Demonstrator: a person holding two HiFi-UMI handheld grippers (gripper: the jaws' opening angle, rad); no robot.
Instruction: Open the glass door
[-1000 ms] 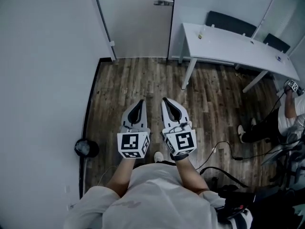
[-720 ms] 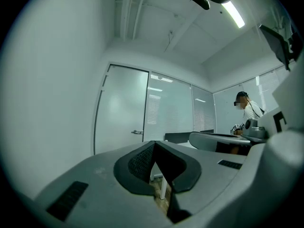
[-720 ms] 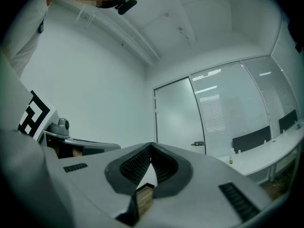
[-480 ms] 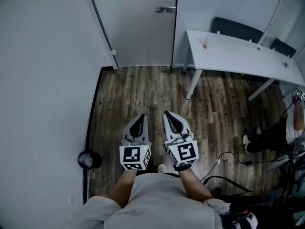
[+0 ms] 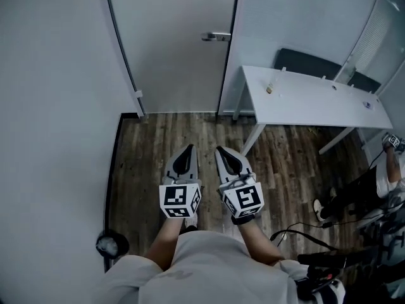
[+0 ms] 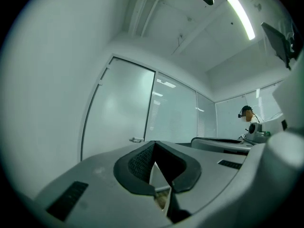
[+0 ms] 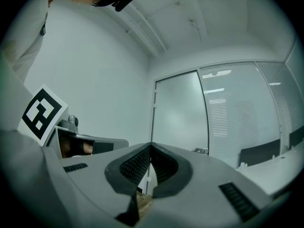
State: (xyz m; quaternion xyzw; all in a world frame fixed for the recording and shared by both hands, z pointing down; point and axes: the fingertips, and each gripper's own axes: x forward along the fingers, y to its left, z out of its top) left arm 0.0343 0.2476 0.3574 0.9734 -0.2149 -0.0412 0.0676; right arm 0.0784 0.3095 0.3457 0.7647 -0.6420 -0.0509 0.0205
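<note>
The frosted glass door (image 5: 177,49) stands closed ahead, its metal lever handle (image 5: 217,37) at its right edge. Both grippers are held level, side by side over the wood floor and well short of the door. My left gripper (image 5: 186,149) is shut with nothing in it, and so is my right gripper (image 5: 221,149). In the left gripper view the door (image 6: 118,108) and handle (image 6: 137,139) lie beyond the closed left gripper (image 6: 153,144). The right gripper view shows the door (image 7: 180,113) and handle (image 7: 202,150) past the closed right gripper (image 7: 151,145).
A white table (image 5: 316,100) stands right of the door, with dark chairs (image 5: 310,62) behind it. A seated person (image 5: 389,170) is at the far right, with cables (image 5: 304,233) on the floor. A plain wall runs along the left, with a black round object (image 5: 109,244) at its foot.
I have walked towards the door: the door, handle and table sit lower and nearer in the head view. Both grippers stay shut and side by side.
</note>
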